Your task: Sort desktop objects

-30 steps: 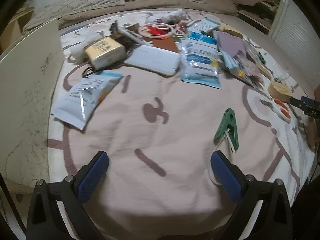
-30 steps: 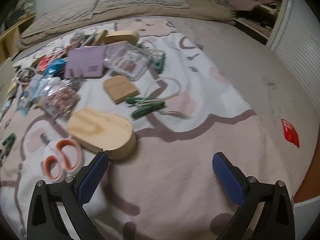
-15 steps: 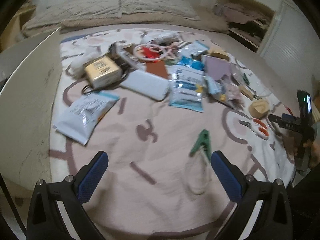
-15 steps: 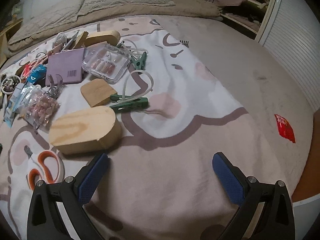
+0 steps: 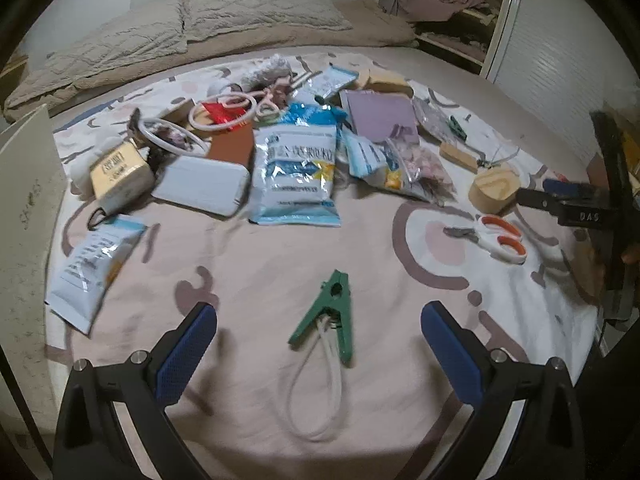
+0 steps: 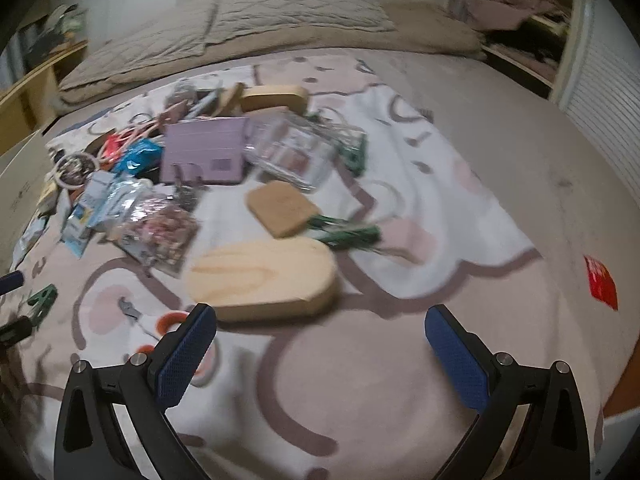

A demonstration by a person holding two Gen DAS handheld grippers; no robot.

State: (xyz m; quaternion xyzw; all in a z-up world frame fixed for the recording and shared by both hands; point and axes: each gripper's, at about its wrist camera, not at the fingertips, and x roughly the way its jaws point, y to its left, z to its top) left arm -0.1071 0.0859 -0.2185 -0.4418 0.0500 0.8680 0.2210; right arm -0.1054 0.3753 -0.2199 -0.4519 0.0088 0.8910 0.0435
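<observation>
While both tools are spread wide and hold nothing, the left gripper hangs over bare blanket, with a green clip and its white loop lying between the fingers. Packets and a white box crowd the far side. The right gripper has a wooden box just ahead and scissors under its left finger. Open blanket lies to its right. Packet writing is too blurry to read.
</observation>
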